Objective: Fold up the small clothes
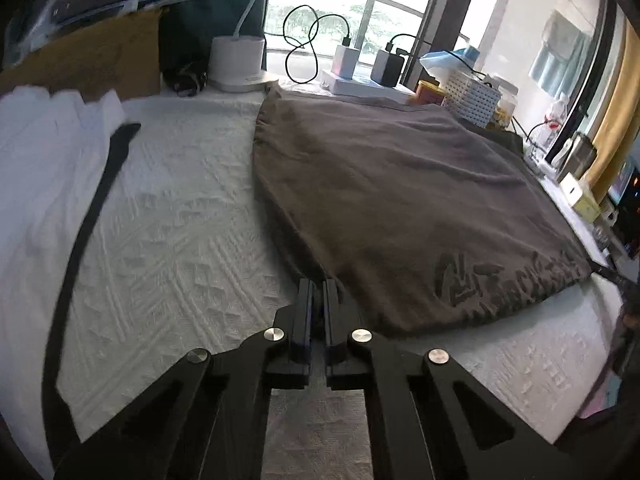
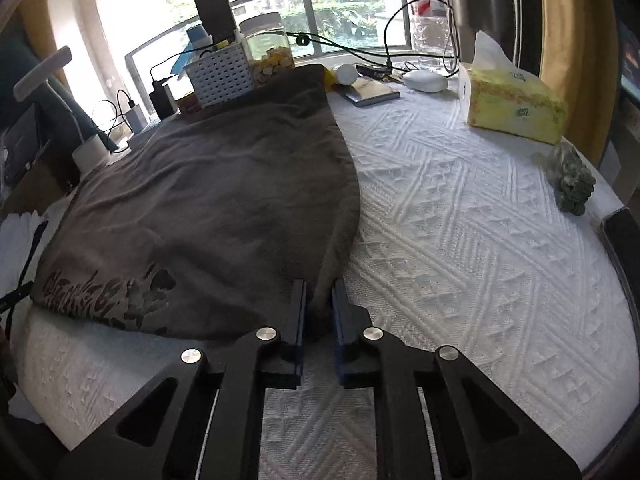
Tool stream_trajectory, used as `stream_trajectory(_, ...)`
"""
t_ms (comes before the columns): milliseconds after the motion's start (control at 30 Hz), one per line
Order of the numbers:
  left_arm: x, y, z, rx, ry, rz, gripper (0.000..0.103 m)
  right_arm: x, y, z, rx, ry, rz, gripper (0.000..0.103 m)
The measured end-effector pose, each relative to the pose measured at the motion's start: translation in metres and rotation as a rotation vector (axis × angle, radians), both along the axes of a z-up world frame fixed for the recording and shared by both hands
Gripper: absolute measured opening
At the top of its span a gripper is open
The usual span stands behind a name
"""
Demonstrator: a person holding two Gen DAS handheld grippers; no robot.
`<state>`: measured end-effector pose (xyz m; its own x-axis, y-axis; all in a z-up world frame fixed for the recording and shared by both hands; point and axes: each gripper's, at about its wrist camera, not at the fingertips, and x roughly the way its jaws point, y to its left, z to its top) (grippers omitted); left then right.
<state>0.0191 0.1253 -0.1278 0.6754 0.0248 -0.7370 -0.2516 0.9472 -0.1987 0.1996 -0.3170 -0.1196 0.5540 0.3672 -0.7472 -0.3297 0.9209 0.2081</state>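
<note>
A grey-brown T-shirt [image 1: 400, 192] with a dark printed logo lies flat on the white textured cloth [image 1: 180, 220]. My left gripper [image 1: 318, 286] is shut at the shirt's near left corner, its tips pinching the hem edge. In the right wrist view the same shirt [image 2: 208, 200] fills the left half. My right gripper [image 2: 318, 286] is shut on its near right corner, and grey cloth shows bunched between the two fingers. The far tip of the right gripper shows at the right edge of the left wrist view.
A white garment with a black strap [image 1: 48, 168] lies to the left. Along the far edge stand a white lamp base [image 1: 238, 64], chargers with cables [image 1: 388, 66], a white basket [image 2: 222, 76] and a jar [image 2: 270, 52]. A tissue box [image 2: 512, 104] sits at the far right.
</note>
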Motion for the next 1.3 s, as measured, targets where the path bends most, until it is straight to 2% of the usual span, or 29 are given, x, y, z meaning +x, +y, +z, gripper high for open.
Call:
stream_trajectory(100,-0.001,0.003,0.004,0.038,0.011,0.014,0.001,0.0,-0.004,0.002,0.006,-0.01,-0.007,0.009)
stream_trajectory(167,-0.004,0.007,0.008,0.104,0.023,0.046,0.001,-0.001,-0.008,0.005,0.005,-0.019,-0.014,0.009)
stream_trajectory(233,-0.009,0.015,0.012,0.133,0.036,0.078,0.001,-0.002,-0.011,0.008,0.004,-0.03,-0.017,0.009)
stream_trajectory(400,-0.012,0.017,0.014,0.16,0.053,0.087,0.001,-0.003,-0.01,0.002,-0.002,-0.017,-0.018,0.009)
stream_trajectory(433,-0.011,0.017,0.013,0.157,0.056,0.088,0.001,-0.002,-0.01,-0.001,0.004,-0.005,-0.023,0.009)
stream_trajectory(533,-0.011,0.023,0.013,0.07,0.045,0.098,0.002,-0.002,-0.013,0.001,0.013,-0.005,-0.041,0.009)
stream_trajectory(633,-0.019,0.027,0.017,-0.019,-0.054,0.112,0.006,0.0,-0.016,-0.001,0.044,0.013,-0.045,0.011)
stream_trajectory(667,-0.021,0.028,0.018,-0.043,-0.091,0.125,0.026,0.0,-0.017,-0.001,0.048,0.013,-0.044,0.011)
stream_trajectory(700,-0.02,0.027,0.017,-0.08,-0.11,0.125,0.06,0.0,-0.016,0.0,0.052,0.014,-0.041,0.015)
stream_trajectory(733,-0.016,0.027,0.014,-0.115,-0.107,0.116,0.071,0.0,-0.016,0.0,0.055,0.014,-0.042,0.017)
stream_trajectory(767,-0.012,0.025,0.01,-0.139,-0.094,0.107,0.071,0.0,-0.016,0.0,0.056,0.013,-0.045,0.018)
stream_trajectory(833,0.0,0.019,0.0,-0.133,-0.013,0.093,0.071,-0.001,-0.015,0.0,0.056,0.011,-0.052,0.02)
stream_trajectory(967,0.012,0.002,-0.002,-0.016,0.024,0.084,0.071,0.0,-0.009,0.0,0.045,0.012,-0.089,0.021)
stream_trajectory(1000,0.013,-0.002,-0.003,0.003,0.031,0.079,0.068,0.0,-0.006,0.001,0.027,0.008,-0.088,0.021)
stream_trajectory(1033,0.015,-0.006,-0.003,0.027,0.04,0.069,0.062,0.0,-0.003,0.001,0.003,0.002,-0.084,0.021)
stream_trajectory(1067,0.016,-0.01,-0.003,0.041,0.045,0.056,0.05,-0.001,-0.001,0.001,-0.016,-0.003,-0.081,0.021)
stream_trajectory(1133,0.016,-0.014,-0.004,0.062,0.05,0.043,0.034,-0.002,0.002,0.001,-0.034,-0.012,-0.071,0.021)
stream_trajectory(1167,0.014,-0.014,-0.004,0.055,0.05,0.031,0.017,-0.003,0.002,0.001,-0.036,-0.016,-0.068,0.021)
stream_trajectory(1200,0.013,-0.015,-0.004,0.044,0.048,0.021,0.014,-0.004,0.002,0.001,-0.04,-0.02,-0.069,0.019)
stream_trajectory(1233,0.012,-0.015,-0.004,0.045,0.047,0.02,0.013,-0.004,0.003,0.001,-0.043,-0.023,-0.063,0.01)
stream_trajectory(1300,0.008,-0.019,-0.003,0.05,0.047,0.015,0.012,-0.004,0.005,0.002,-0.052,-0.029,-0.052,0.01)
